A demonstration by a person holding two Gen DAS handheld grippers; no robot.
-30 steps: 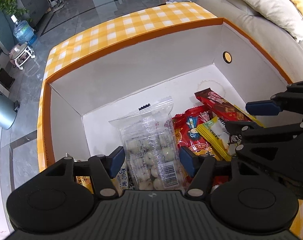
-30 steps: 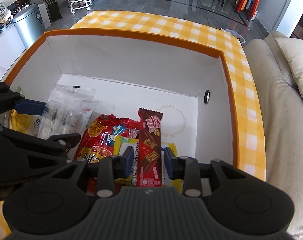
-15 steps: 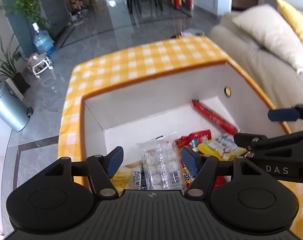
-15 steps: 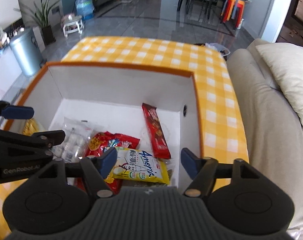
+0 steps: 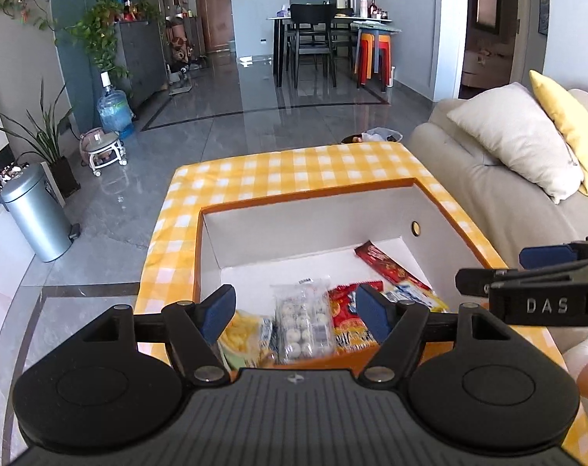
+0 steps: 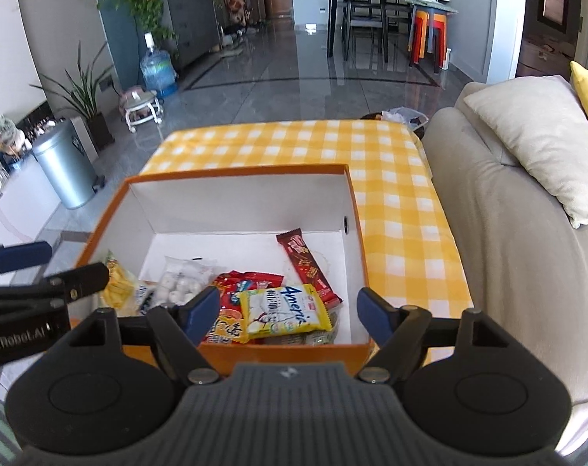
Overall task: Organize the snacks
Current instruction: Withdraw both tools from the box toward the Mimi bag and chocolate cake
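Beige sofa (image 6: 500, 209) ran along the right side, a cream pillow (image 6: 534, 147) on its back. Just beside it stood the table under a yellow-checked cloth (image 6: 294, 143). On the cloth sat the orange box (image 6: 224, 173), white inside, open at the top.

All snacks lay in the near half of the box floor. Long brown-red wafer bar (image 6: 307, 268) lay toward the right wall, its near end touching the yellow "Ameri" packet (image 6: 286, 312). That packet rested on top of the red snack bag (image 6: 247, 283). Left of the red bag lay the clear pouch of white balls (image 6: 179, 283), and left again a yellow packet (image 6: 117, 287) against the left wall.

Left gripper (image 5: 296, 312) was held above the box's near edge, jaws spread wide, nothing between them. Right gripper (image 6: 288, 310) was likewise above the near edge, jaws wide apart and empty. Each gripper showed at the edge of the other's view, side by side, apart.
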